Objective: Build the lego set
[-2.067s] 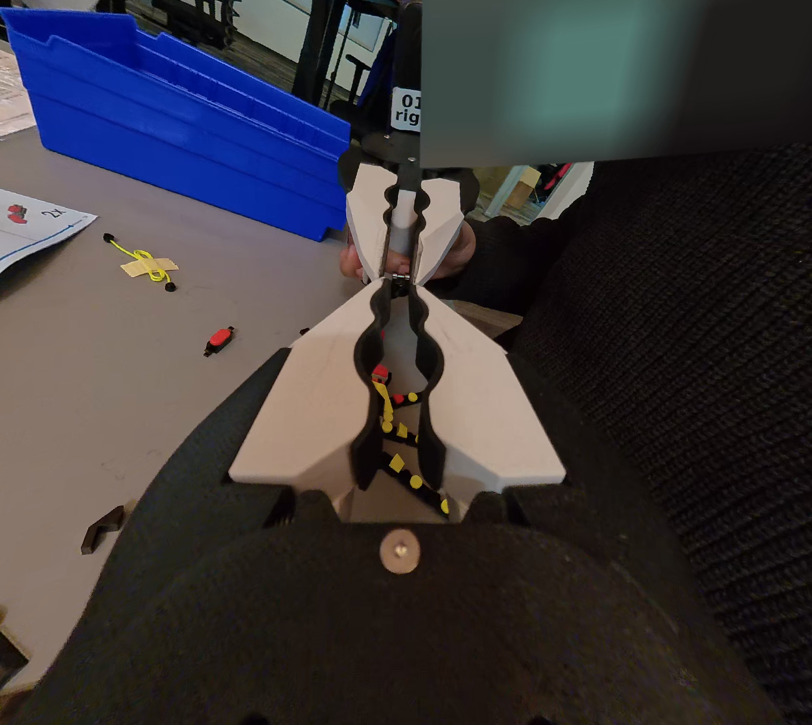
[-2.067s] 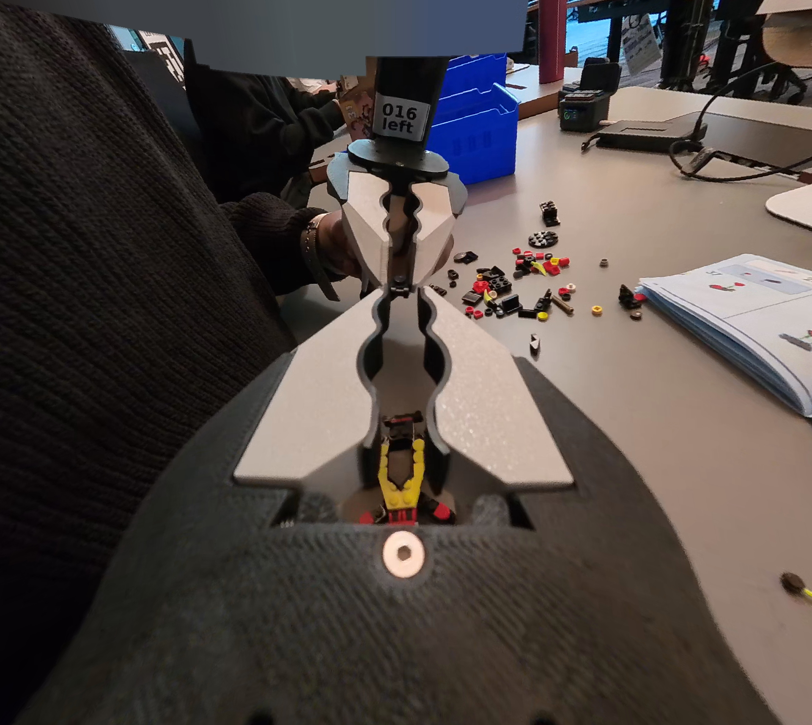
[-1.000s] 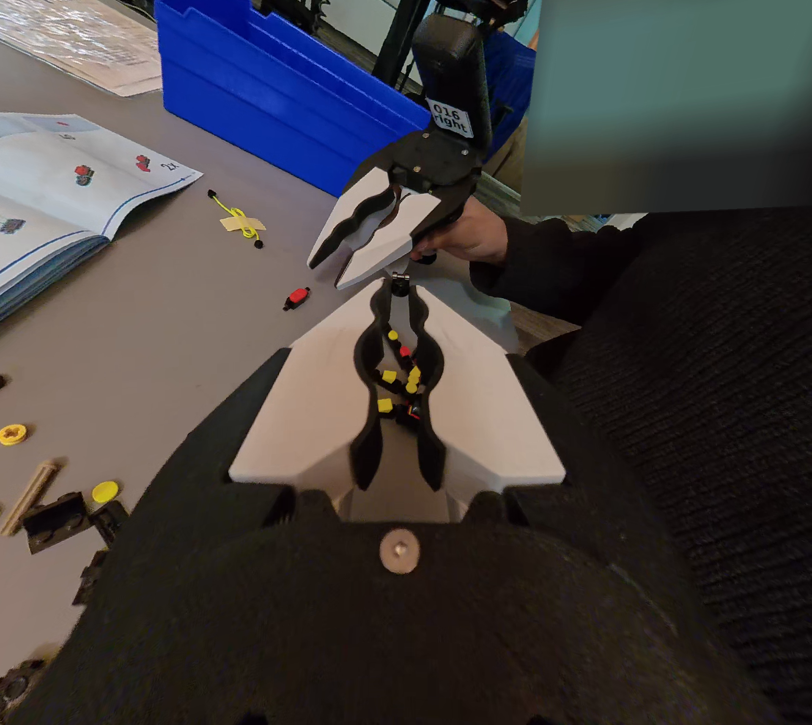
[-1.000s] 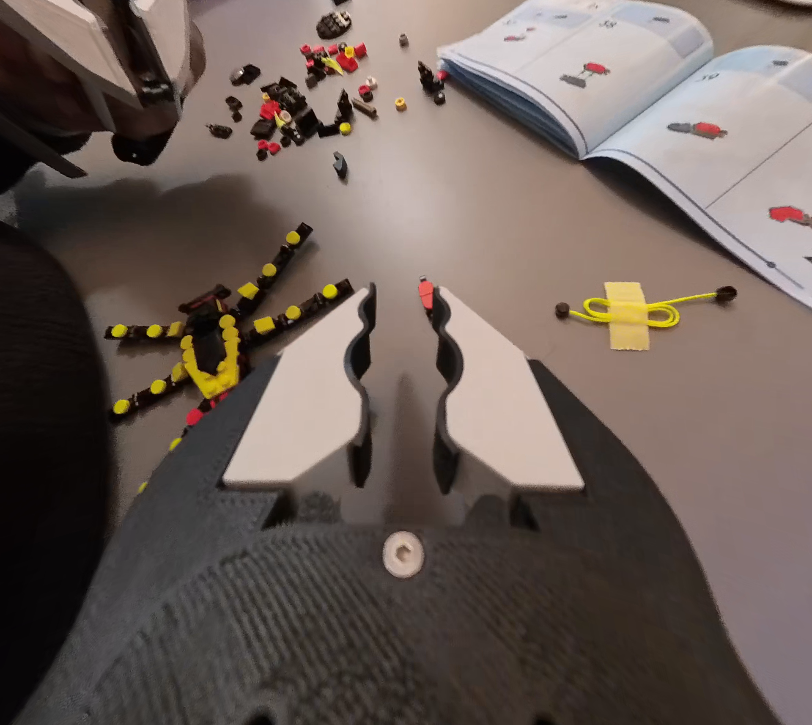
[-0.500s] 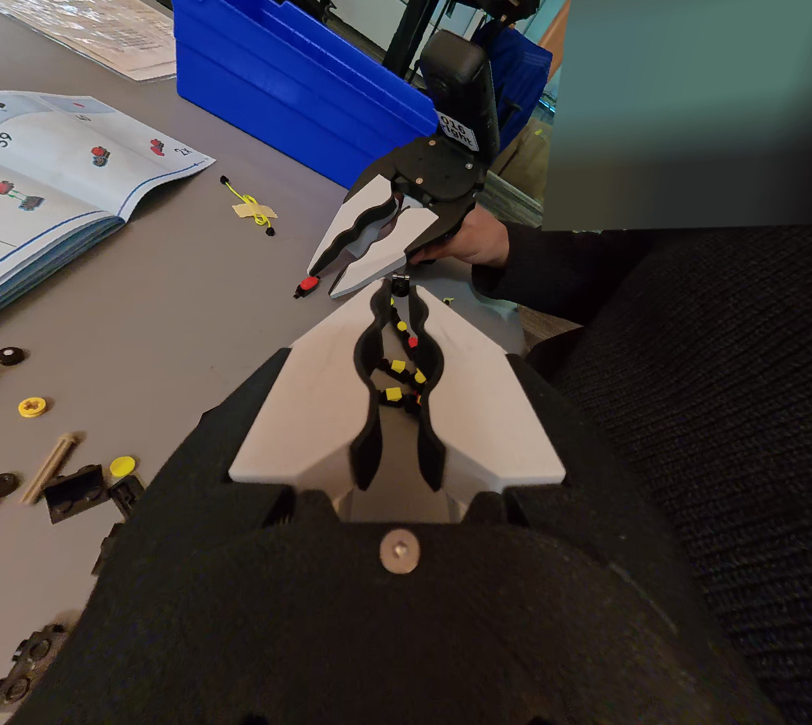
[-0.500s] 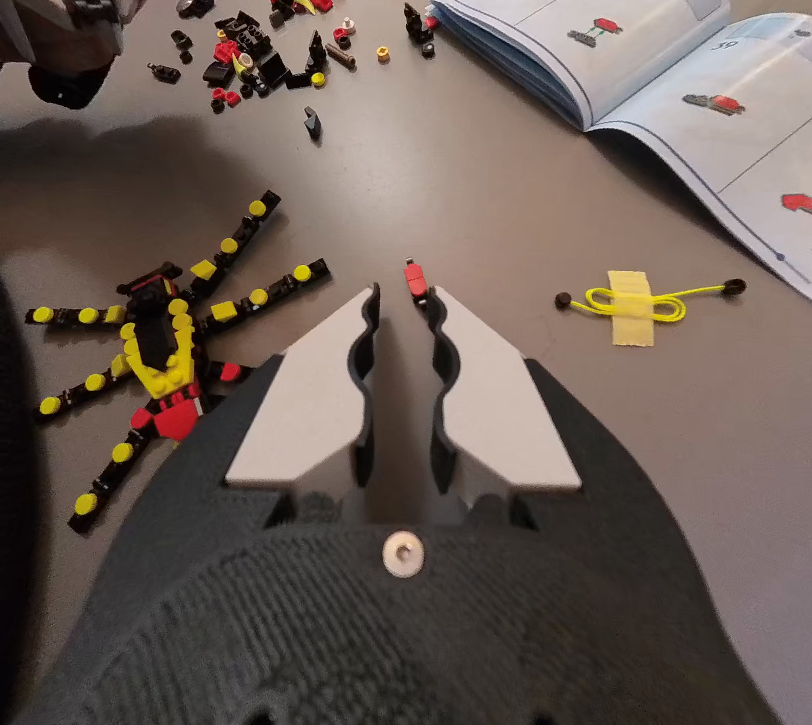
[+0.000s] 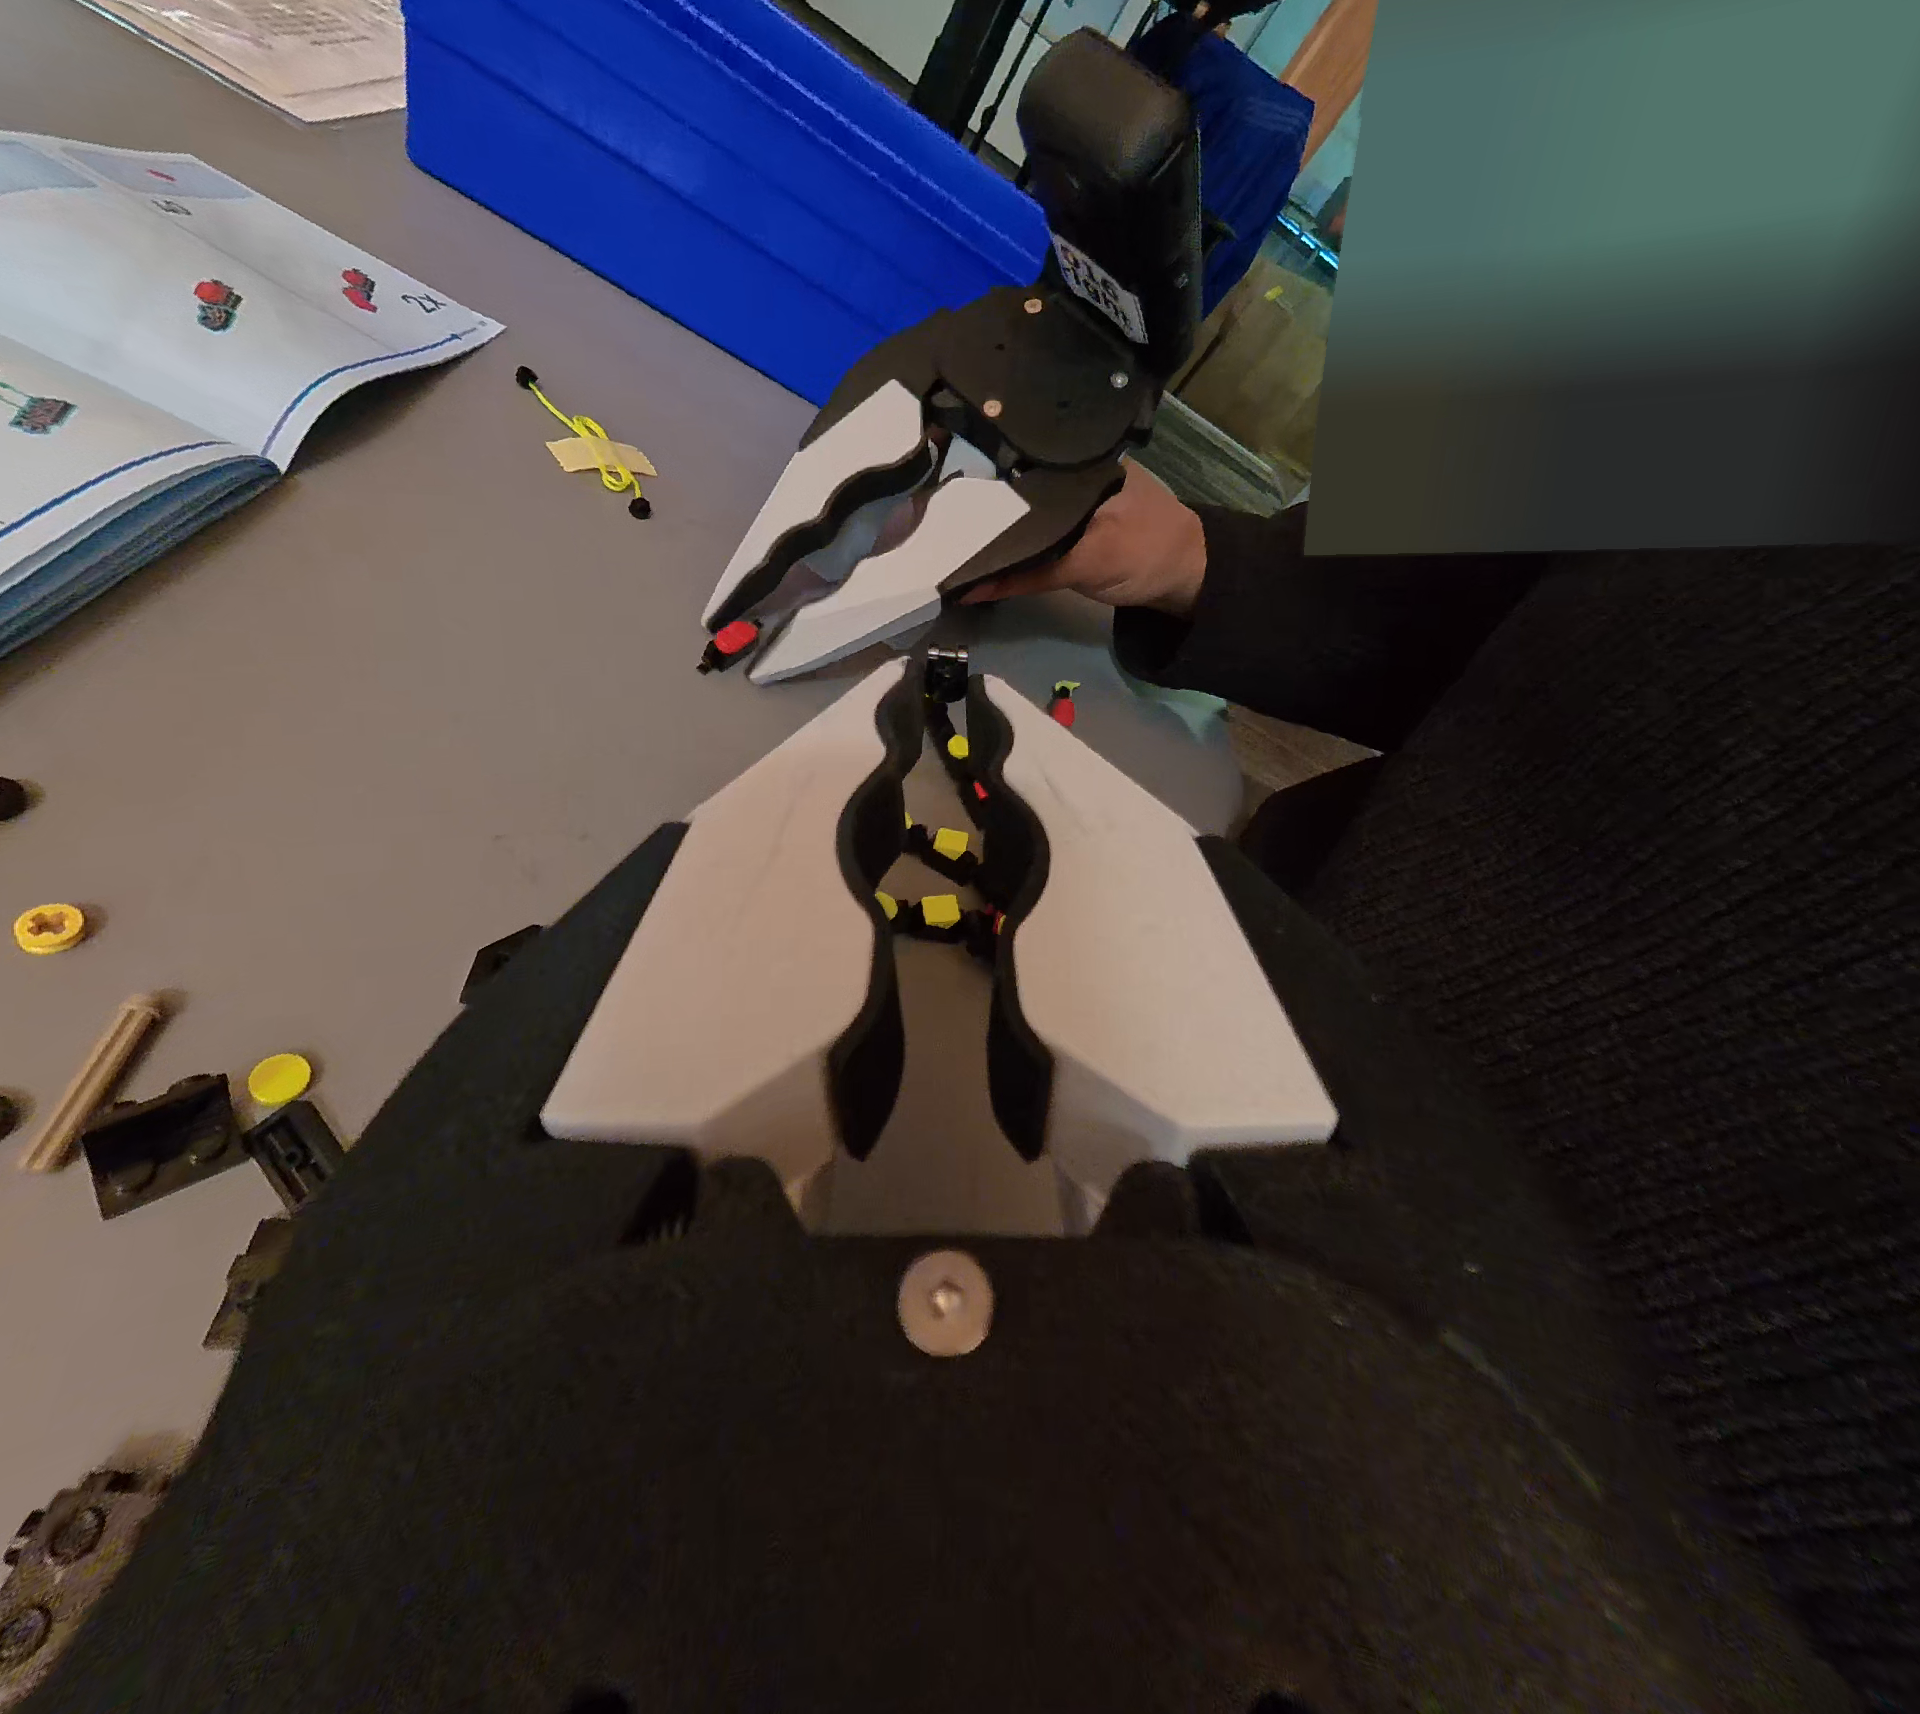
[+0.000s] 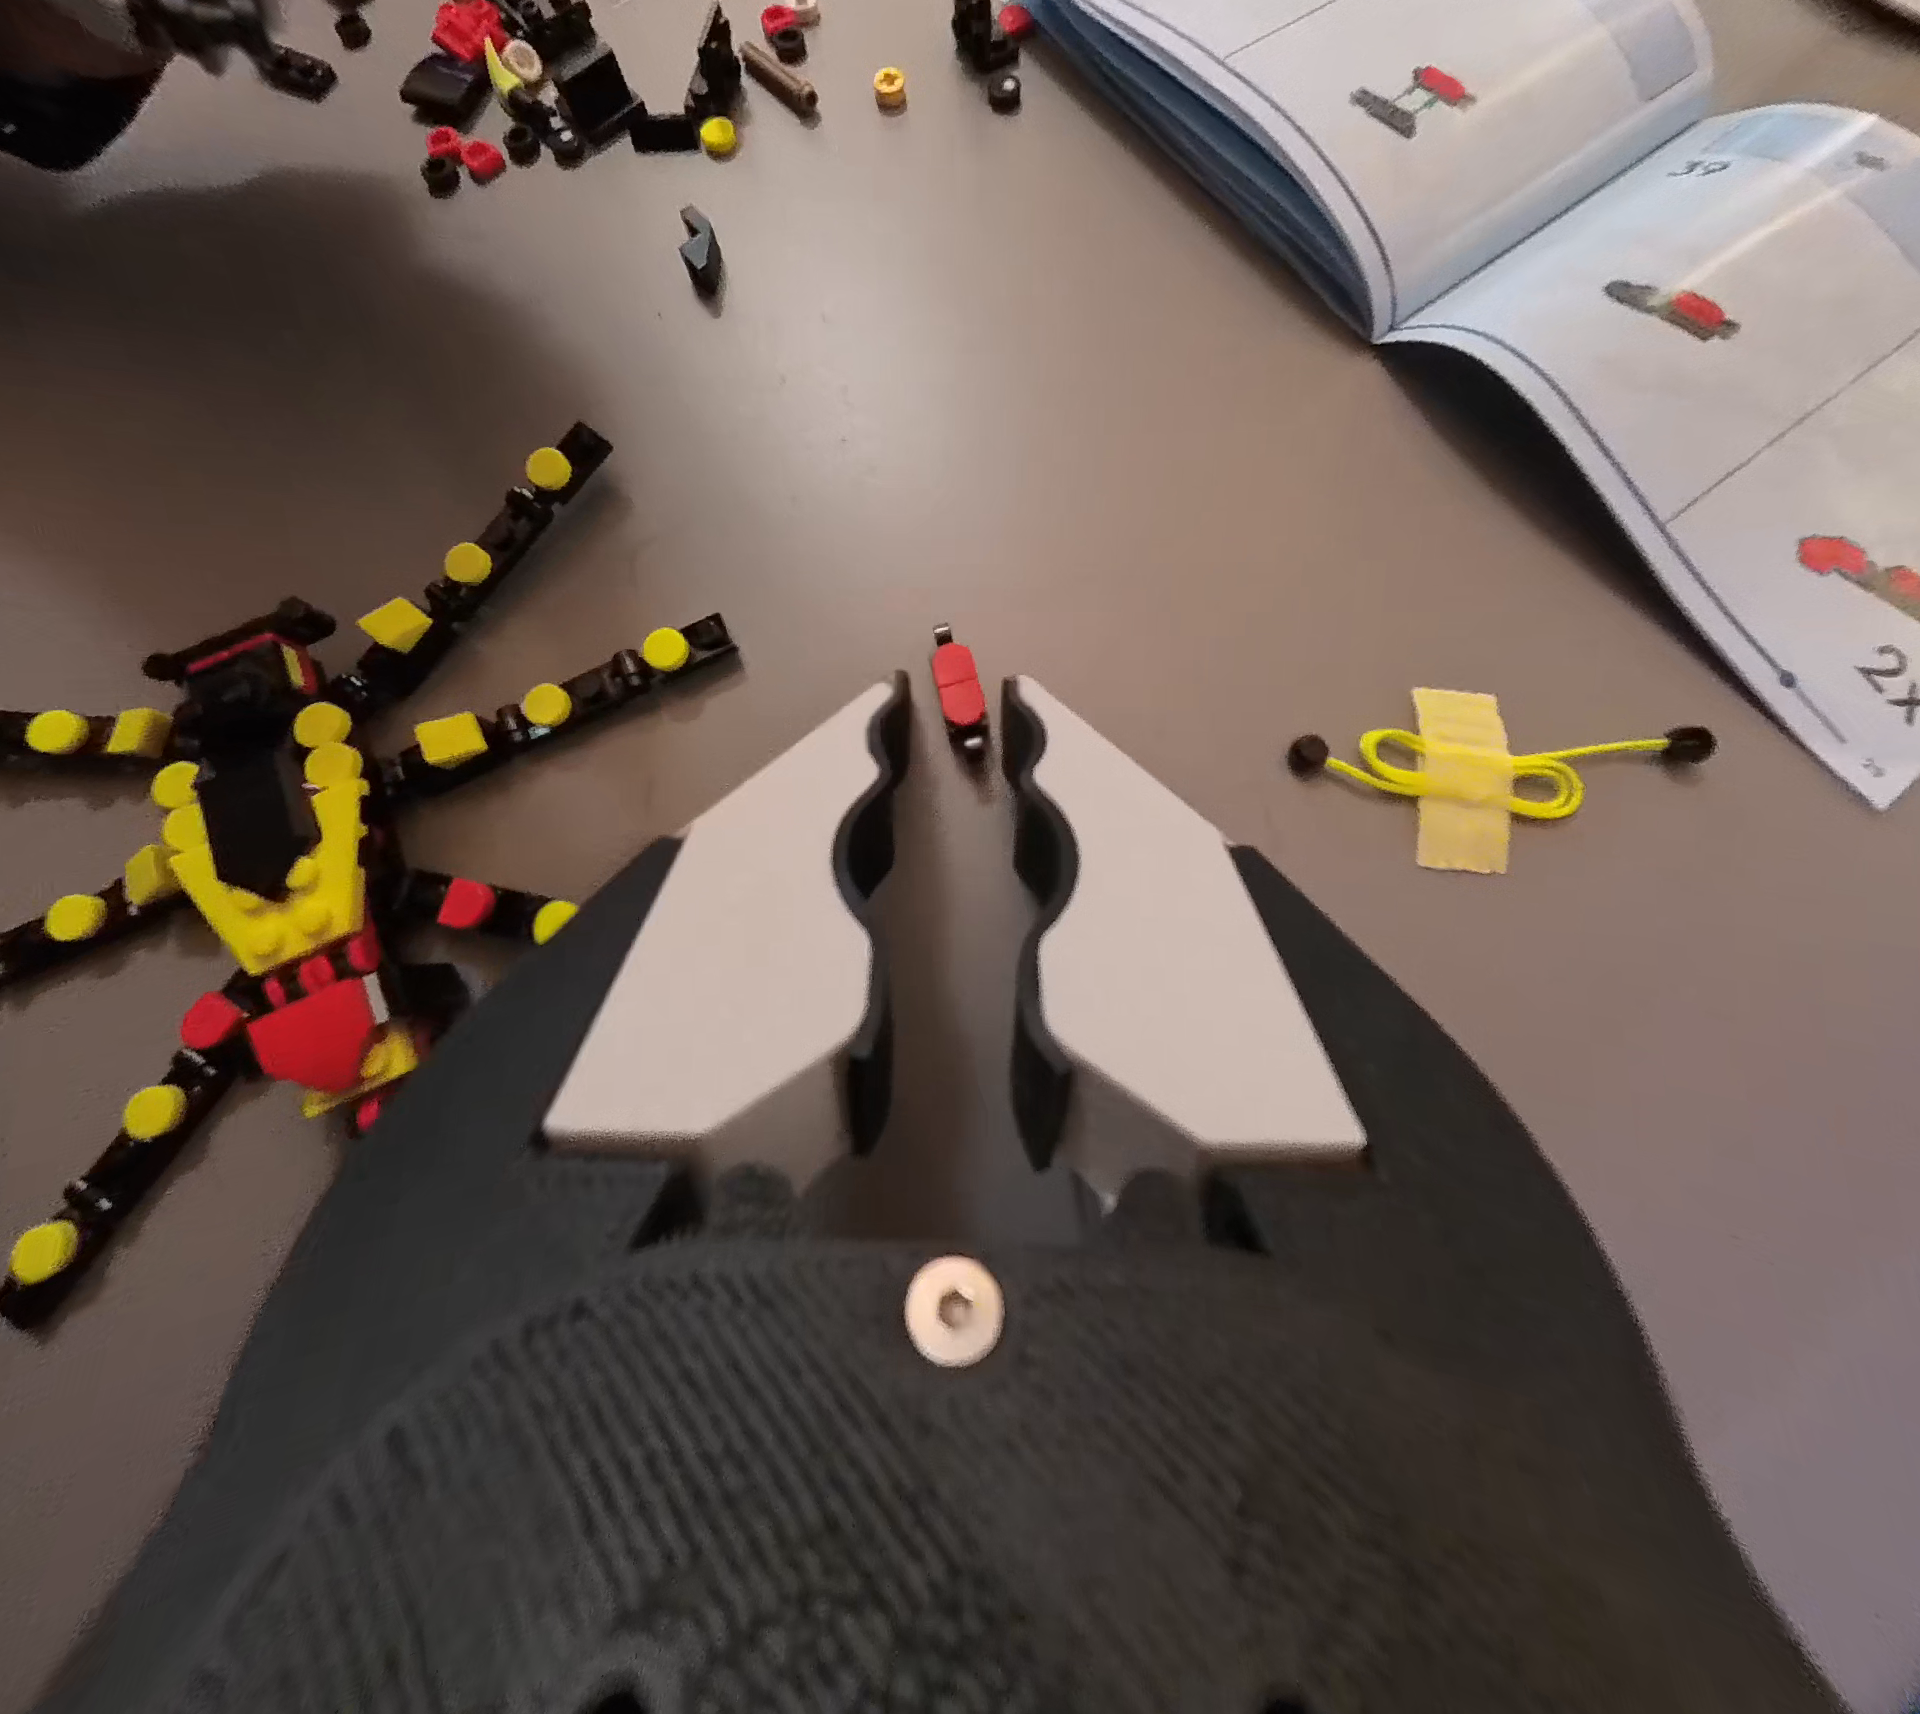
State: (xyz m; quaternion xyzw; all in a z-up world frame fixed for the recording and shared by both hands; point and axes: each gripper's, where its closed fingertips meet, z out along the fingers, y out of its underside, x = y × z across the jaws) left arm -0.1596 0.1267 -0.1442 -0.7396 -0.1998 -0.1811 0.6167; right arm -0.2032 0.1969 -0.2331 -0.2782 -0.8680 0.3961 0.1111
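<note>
A black, yellow and red lego spider [image 8: 265, 833] lies on the grey table at the left of the right wrist view. A small red and black piece [image 8: 956, 696] lies on the table between the fingertips of my right gripper [image 8: 956, 688], which is open with a narrow gap on either side of it. In the left wrist view, my left gripper [image 7: 945, 688] is shut on a small black piece [image 7: 945, 673] at its tips, held above the spider [image 7: 940, 911]. The right gripper [image 7: 743, 651] is low just beyond it, with the red piece [image 7: 734, 637] at its tips.
An open instruction booklet [image 8: 1507, 137] lies at the far right. A pile of loose black, red and yellow pieces [image 8: 582, 23] is at the far left. A yellow string under tape [image 8: 1455, 776] lies to the right. A blue bin [image 7: 665, 106] stands behind. The grippers' ends are close to 12 centimeters from one another.
My right gripper has moved down and forward, so the red piece now lies between its fingertips. The left gripper has drifted away with the small black piece still in it.
</note>
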